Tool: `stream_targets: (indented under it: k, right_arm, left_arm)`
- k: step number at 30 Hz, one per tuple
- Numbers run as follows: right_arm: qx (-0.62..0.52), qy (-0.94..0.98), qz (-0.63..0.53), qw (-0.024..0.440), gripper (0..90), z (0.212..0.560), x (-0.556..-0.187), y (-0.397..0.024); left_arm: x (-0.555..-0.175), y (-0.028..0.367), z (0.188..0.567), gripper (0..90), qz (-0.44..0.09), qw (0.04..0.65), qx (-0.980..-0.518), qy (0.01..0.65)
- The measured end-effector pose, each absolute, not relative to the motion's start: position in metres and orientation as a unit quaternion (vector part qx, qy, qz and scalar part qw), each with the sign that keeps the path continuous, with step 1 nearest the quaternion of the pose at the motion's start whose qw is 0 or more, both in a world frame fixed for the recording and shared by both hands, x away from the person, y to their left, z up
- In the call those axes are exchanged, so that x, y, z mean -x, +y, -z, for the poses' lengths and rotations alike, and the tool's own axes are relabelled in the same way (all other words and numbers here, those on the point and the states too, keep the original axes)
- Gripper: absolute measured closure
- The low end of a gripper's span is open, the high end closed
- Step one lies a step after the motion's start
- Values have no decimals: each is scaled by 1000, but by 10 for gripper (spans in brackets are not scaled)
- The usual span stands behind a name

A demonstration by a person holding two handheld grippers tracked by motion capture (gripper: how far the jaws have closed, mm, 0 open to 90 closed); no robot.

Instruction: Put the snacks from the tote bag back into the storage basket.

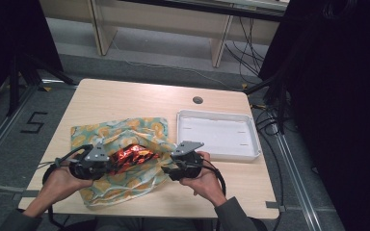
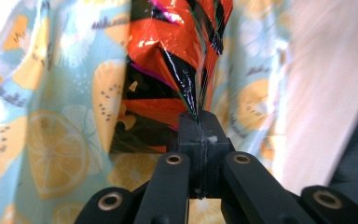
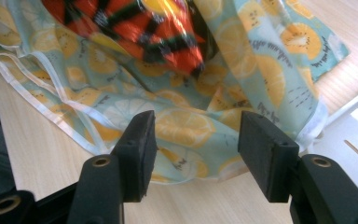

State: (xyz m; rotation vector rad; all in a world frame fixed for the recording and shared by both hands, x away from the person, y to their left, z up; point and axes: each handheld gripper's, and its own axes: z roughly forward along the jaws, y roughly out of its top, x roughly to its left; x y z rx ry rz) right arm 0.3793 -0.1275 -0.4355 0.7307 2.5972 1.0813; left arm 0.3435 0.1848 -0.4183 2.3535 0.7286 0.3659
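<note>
- The left claw point(image 2: 199, 122) is pressed together on an edge of the orange-and-black foil snack bag point(image 2: 177, 51) — the crinkled wrapper pinched between its jaws.
- That bag lies on the citrus-print cloth point(image 1: 125, 132), spread on the wooden surface point(image 1: 125, 96).
- The right claw point(image 3: 196, 140) stands spread — nothing between its jaws, the cloth's edge just ahead.
- A white tray point(image 1: 217, 118) sits beside the cloth.

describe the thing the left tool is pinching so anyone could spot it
On the wooden table, left of the white tray, lies a citrus-print cloth. On its middle sits a crinkled foil wrapper, shiny red-orange and black, unlike the pale cloth.
</note>
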Motion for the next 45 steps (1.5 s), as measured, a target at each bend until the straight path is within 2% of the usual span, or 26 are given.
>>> stream_targets:
  k: [2,8,18,22,30,34,35,36,39,42,44,45]
  right_arm:
    - [-254,881,-378,124,473,438,-379,-126]
    - [-249,881,-388,108,474,433,-377,-117]
    - [-223,865,-440,91,484,424,-387,-97]
    - [-211,861,-457,69,541,422,-396,-90]
    - [-182,860,-474,60,646,425,-405,-79]
    - [-192,847,-493,55,779,423,-408,-75]
    - [-175,843,-504,65,804,424,-411,-74]
    - [-185,844,-501,50,828,423,-410,-75]
    - [-198,838,-507,44,878,421,-409,-75]
    - [-194,833,-515,55,895,419,-409,-73]
    - [-202,835,-510,37,899,414,-407,-72]
    - [-200,831,-516,42,900,414,-407,-71]
  left_arm:
    - [-342,188,410,896,-139,326,-894,272]
    - [-338,197,384,895,-111,351,-891,264]
    - [-337,206,377,893,-94,366,-884,275]
    - [-340,209,375,892,-93,368,-884,272]
    - [-341,213,374,892,-94,369,-881,280]
    - [-342,215,373,890,-92,376,-877,286]
    - [-342,216,372,888,-92,376,-875,291]
    - [-342,218,372,887,-94,376,-875,289]
    - [-343,222,370,881,-97,379,-873,291]
    - [-343,224,368,857,-95,379,-870,300]
    - [-342,228,365,820,-98,381,-865,312]
    - [-342,231,363,794,-100,385,-863,312]
